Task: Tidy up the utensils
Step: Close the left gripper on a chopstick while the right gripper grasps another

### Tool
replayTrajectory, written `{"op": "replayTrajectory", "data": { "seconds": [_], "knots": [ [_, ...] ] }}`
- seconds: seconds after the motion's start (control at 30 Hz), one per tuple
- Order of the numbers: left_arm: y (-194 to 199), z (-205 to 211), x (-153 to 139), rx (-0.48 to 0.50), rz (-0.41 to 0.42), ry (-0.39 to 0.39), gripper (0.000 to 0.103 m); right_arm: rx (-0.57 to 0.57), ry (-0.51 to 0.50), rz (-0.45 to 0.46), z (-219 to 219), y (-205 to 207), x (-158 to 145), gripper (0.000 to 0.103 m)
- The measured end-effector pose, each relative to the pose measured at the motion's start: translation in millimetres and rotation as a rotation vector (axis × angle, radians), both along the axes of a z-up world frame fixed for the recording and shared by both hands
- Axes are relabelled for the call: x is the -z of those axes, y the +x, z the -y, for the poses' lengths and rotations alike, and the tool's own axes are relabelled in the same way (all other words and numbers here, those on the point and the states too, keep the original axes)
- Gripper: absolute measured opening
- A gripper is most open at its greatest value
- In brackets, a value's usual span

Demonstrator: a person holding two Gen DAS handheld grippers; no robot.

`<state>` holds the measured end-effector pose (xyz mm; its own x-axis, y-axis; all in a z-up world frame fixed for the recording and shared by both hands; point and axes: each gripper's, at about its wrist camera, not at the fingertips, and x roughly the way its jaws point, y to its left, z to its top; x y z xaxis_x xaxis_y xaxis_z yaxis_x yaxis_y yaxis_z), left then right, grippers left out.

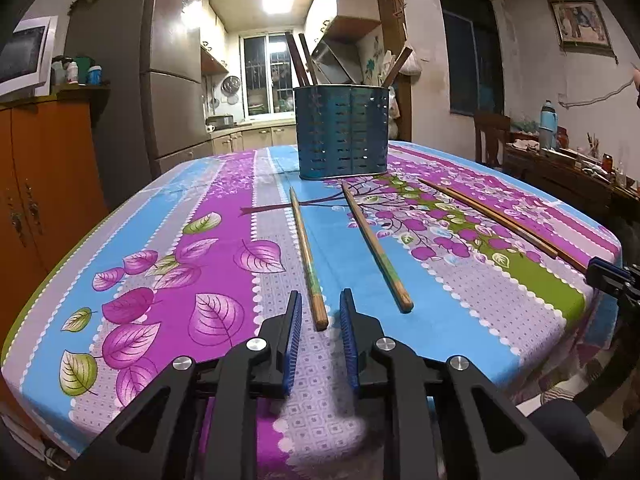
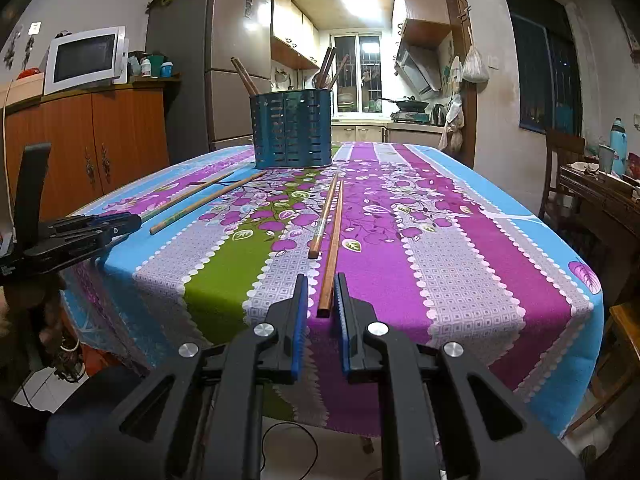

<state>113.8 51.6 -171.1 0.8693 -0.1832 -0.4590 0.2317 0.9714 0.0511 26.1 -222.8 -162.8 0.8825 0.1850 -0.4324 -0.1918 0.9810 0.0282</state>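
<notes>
A blue slotted utensil holder [image 1: 342, 132] stands at the far end of the table with several chopsticks in it; it also shows in the right wrist view [image 2: 292, 130]. Loose chopsticks lie on the floral tablecloth. My left gripper [image 1: 320, 304] is open, its jaws on either side of the near end of a green-banded chopstick [image 1: 306, 248]. A second green-banded chopstick [image 1: 374, 244] lies to its right. My right gripper [image 2: 321, 286] is open around the near end of a dark brown chopstick [image 2: 332, 252]. A lighter chopstick [image 2: 324, 216] lies beside it.
A brown chopstick pair [image 1: 492, 216] lies at the table's right side in the left wrist view, with the right gripper [image 1: 612, 276] at its end. The left gripper [image 2: 80, 232] shows at the table's left edge. Orange cabinet [image 2: 92, 140] left, wooden chair [image 2: 564, 160] right.
</notes>
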Motion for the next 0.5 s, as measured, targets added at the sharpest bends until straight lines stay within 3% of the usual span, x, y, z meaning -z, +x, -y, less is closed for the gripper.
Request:
{"op": "replayTrajectory", "data": {
  "seconds": [0.27, 0.33, 0.5],
  "knots": [
    [-2.1, 3.6, 5.9, -0.016, 0.054, 0.004, 0.020, 0.003, -0.014, 0.018, -2.2, 0.8, 2.1, 0.012],
    [-3.1, 4.1, 6.1, -0.021, 0.058, -0.002, 0.014, 0.008, -0.005, 0.020, -1.2, 0.7, 2.3, 0.011],
    [-4.6, 5.1, 6.8, -0.032, 0.063, -0.012, 0.010, 0.009, 0.008, 0.025, -0.4, 0.3, 2.9, 0.008]
  ]
}}
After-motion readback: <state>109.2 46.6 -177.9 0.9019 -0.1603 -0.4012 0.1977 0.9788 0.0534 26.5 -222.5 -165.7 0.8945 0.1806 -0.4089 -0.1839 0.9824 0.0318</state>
